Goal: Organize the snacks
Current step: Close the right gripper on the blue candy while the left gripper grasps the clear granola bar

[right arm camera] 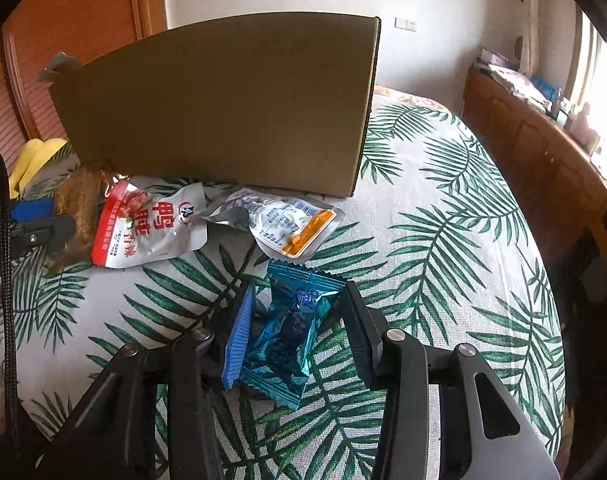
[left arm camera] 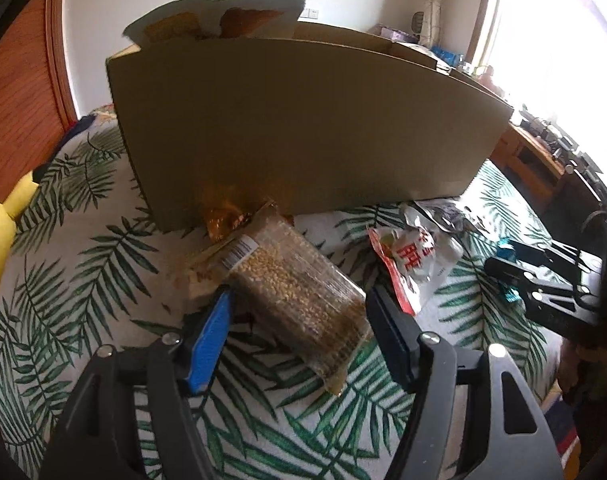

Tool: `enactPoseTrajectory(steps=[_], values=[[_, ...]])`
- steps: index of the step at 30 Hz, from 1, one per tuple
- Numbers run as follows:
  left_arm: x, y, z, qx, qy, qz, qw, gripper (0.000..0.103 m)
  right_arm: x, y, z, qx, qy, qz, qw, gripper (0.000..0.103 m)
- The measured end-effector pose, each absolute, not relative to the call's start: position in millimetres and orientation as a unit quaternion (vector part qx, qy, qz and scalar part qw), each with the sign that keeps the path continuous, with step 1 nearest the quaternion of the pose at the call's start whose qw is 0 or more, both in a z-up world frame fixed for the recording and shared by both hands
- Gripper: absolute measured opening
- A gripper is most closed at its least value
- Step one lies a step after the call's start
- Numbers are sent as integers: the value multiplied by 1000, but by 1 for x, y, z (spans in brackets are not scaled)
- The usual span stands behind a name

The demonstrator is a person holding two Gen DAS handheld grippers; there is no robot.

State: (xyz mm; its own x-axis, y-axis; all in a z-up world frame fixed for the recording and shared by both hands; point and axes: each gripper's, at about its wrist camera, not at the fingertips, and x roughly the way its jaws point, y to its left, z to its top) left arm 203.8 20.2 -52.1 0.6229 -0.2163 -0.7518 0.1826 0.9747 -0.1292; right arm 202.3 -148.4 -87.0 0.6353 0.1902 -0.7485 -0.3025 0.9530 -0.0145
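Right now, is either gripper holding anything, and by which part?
Nothing is held. The left gripper is open around the lower part of the clear grain packet; the right gripper is open around the blue foil candy wrapper, both lying on the leaf-print sheet.

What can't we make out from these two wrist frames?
- Inside of the brown cardboard box: hidden by its near wall in both views; only one packet top pokes above it in the left view.
- Clear packet of tan grains: label too small to read.
- Desk clutter by the window: washed out by glare.
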Motion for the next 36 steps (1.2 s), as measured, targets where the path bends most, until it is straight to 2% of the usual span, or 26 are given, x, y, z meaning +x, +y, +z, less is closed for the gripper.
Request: enactPoseTrajectory(steps=[10,21,27,31,32,33,36], values=[[226,7,-50,-30,427,-83,900,69,201,-148,-87,-68,403,137,902,44],[217,-15,-62,12,427,-70,901,70,201,-150,-88,-66,402,139,903,44],[199,-18,-71,29,427,-78,900,59,201,-150,-88,-65,402,139,903,44],[194,-17,-73,35,422,-80,902,57,201,-150,-88,-65,402,139,902,44],[192,-17,-73,35,421,-78,903,55,201,-150,-88,-65,402,139,902,44],[191,-16,-73,35,419,-79,904,49,201,-150,-88,-65,402,139,902,44],[182,-7,-74,32,415,-83,906,46,201,-150,-88,-64,403,140,902,45]])
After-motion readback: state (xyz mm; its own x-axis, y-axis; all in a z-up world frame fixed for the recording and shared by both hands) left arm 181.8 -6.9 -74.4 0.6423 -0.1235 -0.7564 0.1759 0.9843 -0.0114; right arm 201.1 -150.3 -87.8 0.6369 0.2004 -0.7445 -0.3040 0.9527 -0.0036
